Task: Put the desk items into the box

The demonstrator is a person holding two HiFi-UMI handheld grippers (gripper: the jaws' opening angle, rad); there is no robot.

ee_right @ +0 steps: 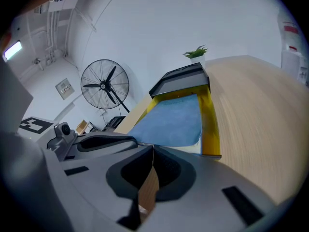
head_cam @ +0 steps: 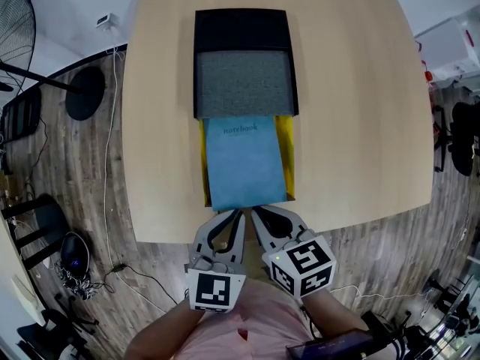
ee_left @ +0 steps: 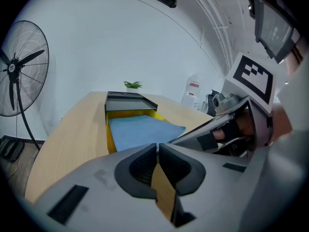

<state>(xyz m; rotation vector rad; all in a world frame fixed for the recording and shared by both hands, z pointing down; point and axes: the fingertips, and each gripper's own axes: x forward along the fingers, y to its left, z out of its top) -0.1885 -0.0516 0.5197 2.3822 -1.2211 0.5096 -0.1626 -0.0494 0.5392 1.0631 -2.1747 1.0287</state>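
Pale wood table (head_cam: 360, 126), plank floor (head_cam: 67, 171), fan (head_cam: 15, 21).
Notebook (head_cam: 246, 163) lies on a yellow folder (head_cam: 286, 152) at the black box (head_cam: 244, 28); left claw (head_cam: 238, 214) and right claw (head_cam: 256, 214) are pinched together, empty, by its near end.

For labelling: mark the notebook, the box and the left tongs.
notebook (head_cam: 246, 163), head view, middle of its blue cover.
box (head_cam: 241, 28), head view, black far end.
left tongs (head_cam: 237, 214), head view, between the shut tips.
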